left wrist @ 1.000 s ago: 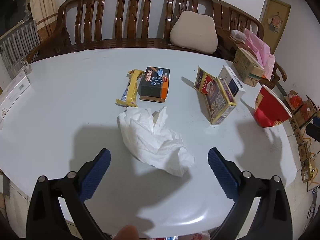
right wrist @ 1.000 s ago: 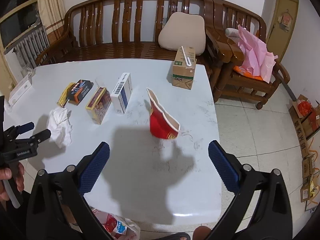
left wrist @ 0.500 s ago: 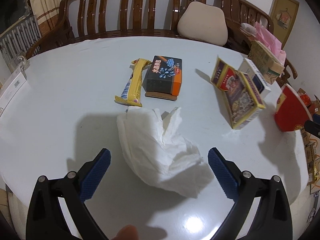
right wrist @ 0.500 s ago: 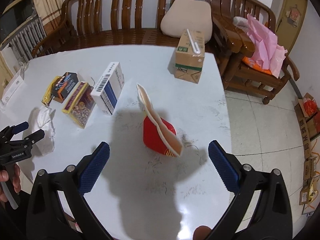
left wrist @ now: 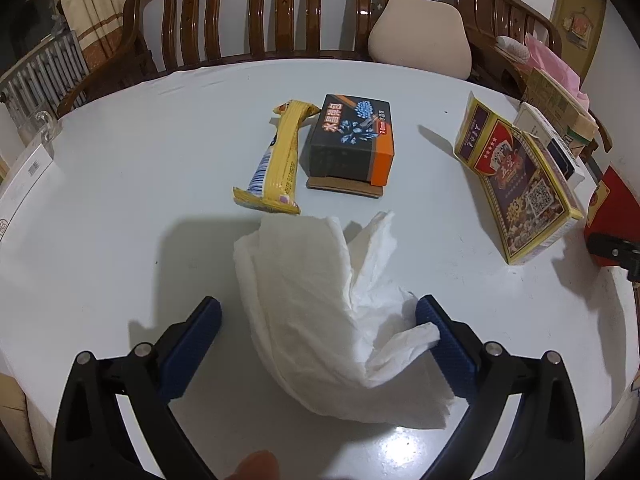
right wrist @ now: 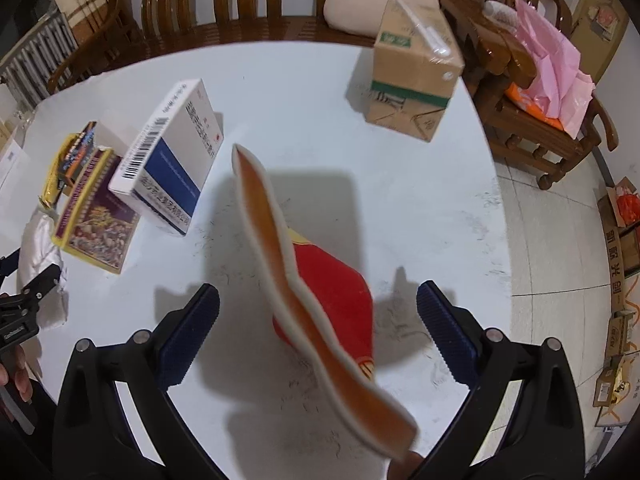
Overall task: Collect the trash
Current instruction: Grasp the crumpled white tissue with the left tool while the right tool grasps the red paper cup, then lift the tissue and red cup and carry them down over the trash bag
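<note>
A crumpled white tissue lies on the white table between the fingers of my open left gripper; its right edge touches the right finger. A squashed red paper cup with a white rim lies between the fingers of my open right gripper. The cup also shows at the right edge of the left wrist view. The tissue shows at the far left of the right wrist view, with the left gripper's fingers around it.
A yellow wrapper, a black-and-orange box and a purple-and-yellow box lie beyond the tissue. A white-and-blue box and a brown carton stand near the cup. A wooden bench runs behind the table.
Both grippers have moved forward and down. The tissue now sits between the left fingers and the red cup between the right fingers. Both stay open.
</note>
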A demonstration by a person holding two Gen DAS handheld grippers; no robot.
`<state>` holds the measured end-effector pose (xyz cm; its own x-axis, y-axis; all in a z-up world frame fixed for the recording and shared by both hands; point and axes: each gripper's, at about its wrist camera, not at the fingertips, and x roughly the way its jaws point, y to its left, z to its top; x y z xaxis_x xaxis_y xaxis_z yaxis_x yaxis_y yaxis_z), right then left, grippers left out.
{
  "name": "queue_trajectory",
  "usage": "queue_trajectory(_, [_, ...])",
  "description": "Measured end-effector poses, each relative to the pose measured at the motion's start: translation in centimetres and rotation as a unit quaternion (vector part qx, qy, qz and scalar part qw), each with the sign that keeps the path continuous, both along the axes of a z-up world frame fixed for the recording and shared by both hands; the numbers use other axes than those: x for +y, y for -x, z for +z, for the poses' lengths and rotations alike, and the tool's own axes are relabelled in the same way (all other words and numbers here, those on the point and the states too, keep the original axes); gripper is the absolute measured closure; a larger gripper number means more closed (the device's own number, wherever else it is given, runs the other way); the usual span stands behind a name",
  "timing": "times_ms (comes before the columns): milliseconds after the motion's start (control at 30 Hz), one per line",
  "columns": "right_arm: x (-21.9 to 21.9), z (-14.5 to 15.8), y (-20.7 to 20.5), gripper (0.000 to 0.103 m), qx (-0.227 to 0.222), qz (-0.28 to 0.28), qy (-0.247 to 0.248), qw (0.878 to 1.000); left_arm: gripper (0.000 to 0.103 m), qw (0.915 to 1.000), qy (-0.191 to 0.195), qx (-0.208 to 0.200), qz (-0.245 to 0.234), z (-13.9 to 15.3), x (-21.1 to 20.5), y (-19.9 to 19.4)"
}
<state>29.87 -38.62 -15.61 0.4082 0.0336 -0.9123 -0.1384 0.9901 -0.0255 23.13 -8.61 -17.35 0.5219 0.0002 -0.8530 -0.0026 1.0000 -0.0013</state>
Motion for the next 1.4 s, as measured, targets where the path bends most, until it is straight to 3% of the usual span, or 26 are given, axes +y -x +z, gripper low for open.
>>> queue_trajectory(100, [0.2,-0.4,-0.3,0.007,0.001,-0.001,0.010,1.000,0.009,1.0000,0.000,-0.008,-0.002,0.0,0.0,0.1])
queue_trajectory(267, [0.4,-0.5,-0.6,0.007,0.007,0.003,0.026,1.000,0.034,0.9997,-0.001,-0.019,-0.015,0.5,-0.9,0.4])
queue_trajectory(367, [0.3,-0.5,-0.6,0.010,0.009,0.002,0.021,1.000,0.039,0.9996,0.000,-0.020,-0.018,0.7,-1.2,0.6])
queue_trajectory(500, [-0.1,-0.7,-0.9,0.032,0.017,0.004,0.003,1.000,0.052,0.9994,0.001,-0.023,-0.024,1.0,-1.5,0.8])
queue_trajectory(633, [-0.2,-0.6,-1.2,0.036,0.019,0.007,-0.003,1.000,0.062,0.9994,0.003,-0.022,-0.028,1.2,-1.8,0.8])
queue_trajectory(700, [-0.1,-0.4,-1.1,0.048,0.015,0.009,-0.004,1.000,0.069,0.9994,0.005,-0.022,-0.027,1.3,-1.7,0.9])
queue_trajectory(733, [-0.1,-0.4,-1.2,0.048,0.015,0.006,0.000,1.000,0.074,0.9994,0.006,-0.022,-0.027,1.3,-1.6,0.9])
queue_trajectory(1400, [-0.6,0.7,-0.2,0.050,-0.005,-0.016,-0.018,1.000,0.086,0.9985,0.029,-0.027,-0.038,1.7,-1.9,1.9])
